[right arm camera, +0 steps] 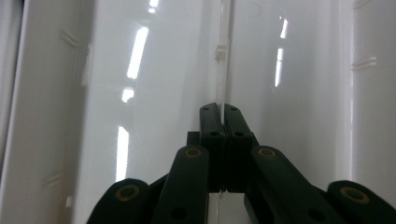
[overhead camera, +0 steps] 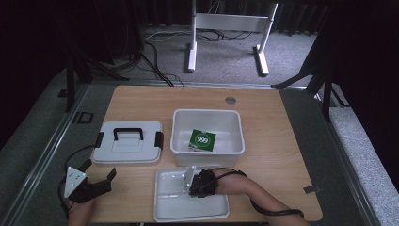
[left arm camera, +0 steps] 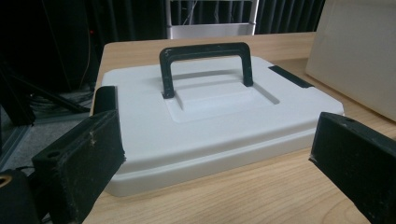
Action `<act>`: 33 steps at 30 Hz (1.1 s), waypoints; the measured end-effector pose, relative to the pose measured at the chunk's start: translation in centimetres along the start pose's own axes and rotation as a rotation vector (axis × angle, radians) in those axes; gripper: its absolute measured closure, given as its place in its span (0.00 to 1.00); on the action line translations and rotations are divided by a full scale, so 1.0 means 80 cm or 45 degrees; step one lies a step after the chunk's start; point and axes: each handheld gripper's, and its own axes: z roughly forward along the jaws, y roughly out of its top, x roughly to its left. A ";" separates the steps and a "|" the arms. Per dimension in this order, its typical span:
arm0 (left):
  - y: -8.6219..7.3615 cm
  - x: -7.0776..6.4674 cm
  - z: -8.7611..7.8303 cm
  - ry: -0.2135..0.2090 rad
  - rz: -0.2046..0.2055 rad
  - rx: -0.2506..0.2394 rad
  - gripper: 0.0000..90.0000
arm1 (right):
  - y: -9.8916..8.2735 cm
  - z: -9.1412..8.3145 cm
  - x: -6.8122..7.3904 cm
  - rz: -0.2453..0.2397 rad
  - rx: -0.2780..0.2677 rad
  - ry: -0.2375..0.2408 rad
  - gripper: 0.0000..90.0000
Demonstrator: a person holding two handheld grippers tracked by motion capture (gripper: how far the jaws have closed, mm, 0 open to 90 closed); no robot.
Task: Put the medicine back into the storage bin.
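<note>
A white lid (overhead camera: pixel 127 147) with a black handle (overhead camera: pixel 128 131) lies flat on the wooden table at the left. My left gripper (overhead camera: pixel 99 169) hovers just in front of it, open, nothing between its jaws; in the left gripper view the lid (left arm camera: pixel 210 116) and handle (left arm camera: pixel 205 49) sit ahead of the spread jaws of that gripper (left arm camera: pixel 217 140). A clear shallow tray (overhead camera: pixel 169 203) lies at the table's front edge. My right gripper (overhead camera: pixel 195 187) points down into it, shut (right arm camera: pixel 224 112) on the tray's thin upright divider (right arm camera: pixel 223 56).
A white bin (overhead camera: pixel 207 112) stands mid-table behind the tray, with a green "999" packet (overhead camera: pixel 203 140) inside; its wall (left arm camera: pixel 355 51) rises right of the lid. A round grommet (overhead camera: pixel 230 100) sits near the far edge. A white desk frame (overhead camera: pixel 226 28) and cables lie beyond.
</note>
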 end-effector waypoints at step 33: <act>0.000 -0.001 0.000 0.001 0.006 0.006 0.03 | 0.002 -0.159 0.021 -0.041 -0.107 -0.039 0.99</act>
